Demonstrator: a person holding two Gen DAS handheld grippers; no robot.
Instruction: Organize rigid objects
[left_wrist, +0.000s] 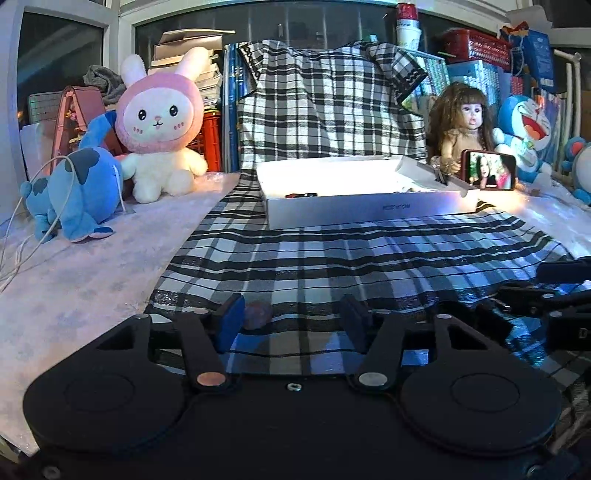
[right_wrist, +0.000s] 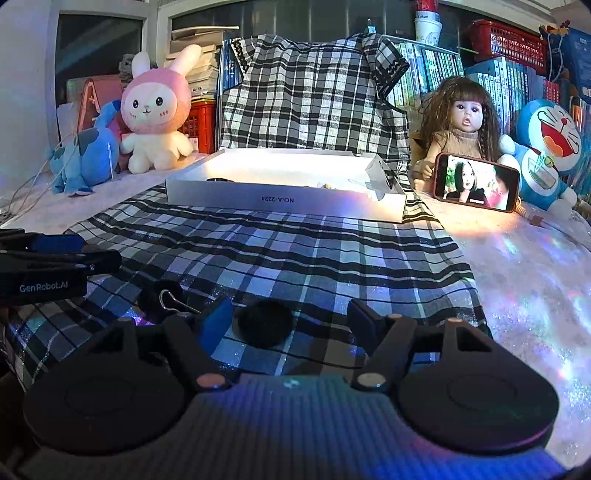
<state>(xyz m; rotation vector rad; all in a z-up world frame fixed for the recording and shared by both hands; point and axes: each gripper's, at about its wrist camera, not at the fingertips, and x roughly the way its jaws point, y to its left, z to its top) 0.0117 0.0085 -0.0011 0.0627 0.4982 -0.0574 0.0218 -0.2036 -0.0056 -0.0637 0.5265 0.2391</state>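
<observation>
A shallow white box (left_wrist: 369, 210) stands on the plaid cloth at the back and holds a few small items; it also shows in the right wrist view (right_wrist: 284, 201). My left gripper (left_wrist: 291, 319) is open, low over the cloth, with a small reddish round object (left_wrist: 257, 314) just inside its left finger. My right gripper (right_wrist: 291, 319) is open, with a dark round object (right_wrist: 266, 323) between its fingers, nearer the left one. A black binder clip (right_wrist: 166, 301) lies left of it. The other gripper shows at the edge of each view (left_wrist: 554, 295) (right_wrist: 48, 266).
A pink rabbit plush (left_wrist: 160, 125) and a blue plush (left_wrist: 74, 188) sit at the back left. A doll (right_wrist: 461, 125), a phone (right_wrist: 476, 182) with a lit screen and a Doraemon plush (right_wrist: 546, 147) sit at the back right. Books and baskets line the rear.
</observation>
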